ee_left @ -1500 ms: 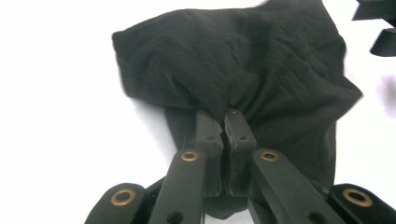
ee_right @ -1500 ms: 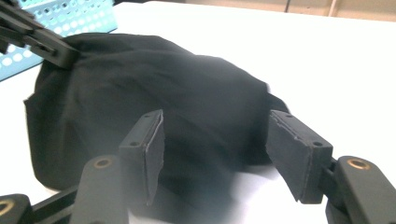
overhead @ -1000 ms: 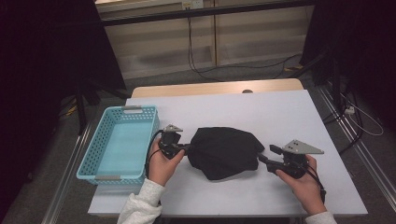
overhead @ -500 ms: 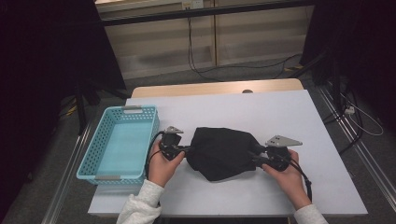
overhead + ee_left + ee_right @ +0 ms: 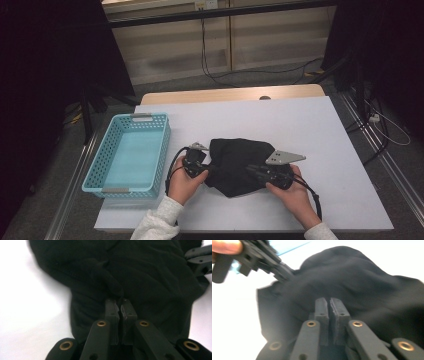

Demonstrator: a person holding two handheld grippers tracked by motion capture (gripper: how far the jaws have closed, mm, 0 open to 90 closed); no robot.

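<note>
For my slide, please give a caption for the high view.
Both grippers, left gripper and right gripper, pinch a black cloth beside a blue basket.

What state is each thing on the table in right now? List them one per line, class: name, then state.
black cloth: bunched on the table, pinched at both sides.
left gripper: shut on the cloth's edge.
right gripper: jaws just closed, shut on the cloth.
blue basket: upright, empty, beside the cloth.

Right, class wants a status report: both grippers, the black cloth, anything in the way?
Left gripper shut on the black cloth. Right gripper jaws have just closed, pinching its other side. Cloth bunched on the table. Blue basket off to the left, nothing in the way.
</note>
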